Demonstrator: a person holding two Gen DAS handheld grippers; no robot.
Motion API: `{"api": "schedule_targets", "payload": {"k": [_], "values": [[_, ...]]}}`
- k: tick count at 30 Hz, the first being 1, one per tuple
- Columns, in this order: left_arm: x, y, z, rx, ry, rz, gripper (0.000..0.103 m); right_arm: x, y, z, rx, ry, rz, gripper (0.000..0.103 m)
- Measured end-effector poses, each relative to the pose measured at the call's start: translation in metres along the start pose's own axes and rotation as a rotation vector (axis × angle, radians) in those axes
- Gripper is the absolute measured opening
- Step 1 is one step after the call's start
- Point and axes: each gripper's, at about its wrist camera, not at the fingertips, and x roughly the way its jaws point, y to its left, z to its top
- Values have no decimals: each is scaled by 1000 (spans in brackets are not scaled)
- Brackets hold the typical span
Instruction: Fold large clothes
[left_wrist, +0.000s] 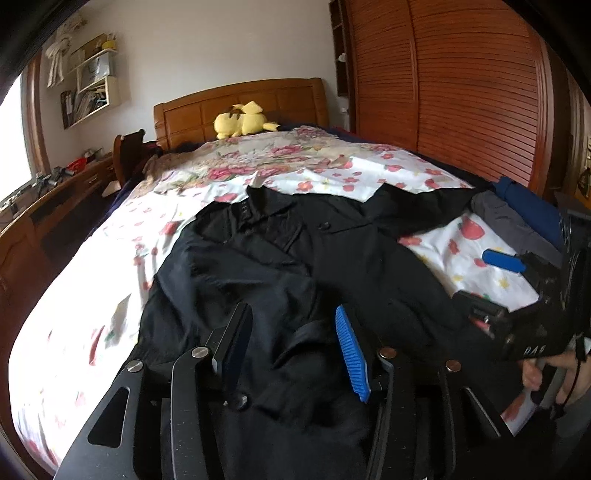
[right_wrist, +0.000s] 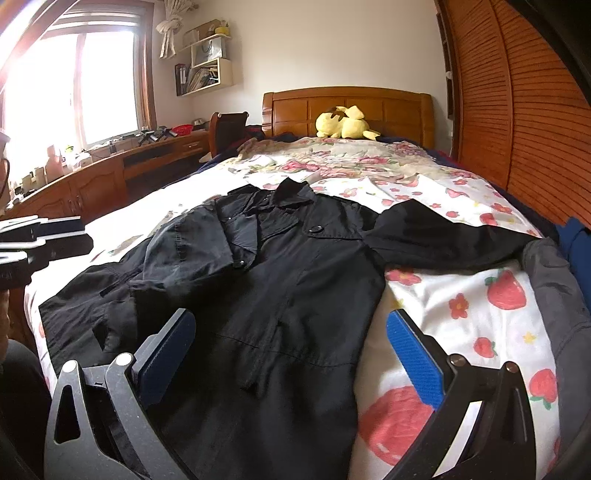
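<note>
A large black coat (right_wrist: 280, 273) lies face up on the bed, collar toward the headboard, its right sleeve (right_wrist: 443, 236) stretched out to the side. It also shows in the left wrist view (left_wrist: 295, 280), rumpled at the near end. My left gripper (left_wrist: 295, 343) is open and hovers over the coat's lower left part, nothing between its blue pads. My right gripper (right_wrist: 291, 350) is wide open above the coat's lower hem, empty. It appears at the right of the left wrist view (left_wrist: 480, 277). The left gripper appears at the left edge of the right wrist view (right_wrist: 44, 236).
The bed has a white floral sheet (right_wrist: 461, 306) and a wooden headboard (right_wrist: 347, 107) with a yellow plush toy (right_wrist: 343, 123). Grey and blue clothes (left_wrist: 517, 218) lie at the bed's right edge by a slatted wooden wardrobe (right_wrist: 524, 122). A wooden desk (right_wrist: 110, 173) runs under the window at the left.
</note>
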Motion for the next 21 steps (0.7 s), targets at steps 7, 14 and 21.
{"api": "schedule_targets", "payload": {"k": [7, 14, 21], "values": [[-6, 33, -21, -37, -7, 17, 49, 26, 37, 1, -37, 49, 74, 103], [-13, 62, -47, -80, 2, 55, 49, 36, 90, -1, -99, 80, 219, 87], [-15, 78, -66, -122, 1, 61, 49, 45, 137, -9, -158, 118, 302, 79]]}}
